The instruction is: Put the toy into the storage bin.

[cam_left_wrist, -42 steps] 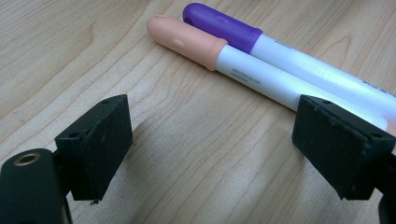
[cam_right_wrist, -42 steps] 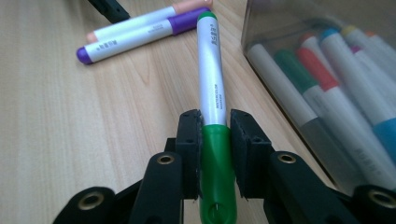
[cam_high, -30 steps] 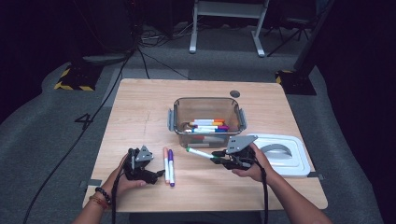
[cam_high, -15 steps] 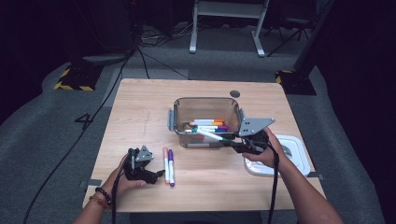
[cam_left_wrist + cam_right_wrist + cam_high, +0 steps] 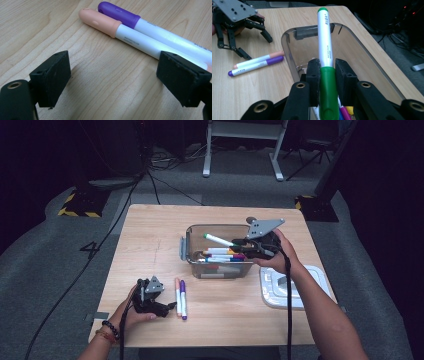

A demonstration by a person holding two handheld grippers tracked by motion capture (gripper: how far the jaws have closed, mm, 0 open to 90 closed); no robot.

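Observation:
My right gripper is shut on a green marker, clamped at its green cap, and holds it above the clear plastic box. Several markers lie inside that box. On the table near the front left, a peach marker and a purple marker lie side by side. My left gripper rests on the table just left of them, open, its pads apart over bare wood beside the peach marker.
The box's white lid lies flat on the table at the right, partly under the right forearm. The wooden table has free room at its left and back. Cables and stand legs lie on the floor beyond the far edge.
My right gripper has carried the green marker up from the table in front of the box and farther back, over the box. The left gripper has stayed put.

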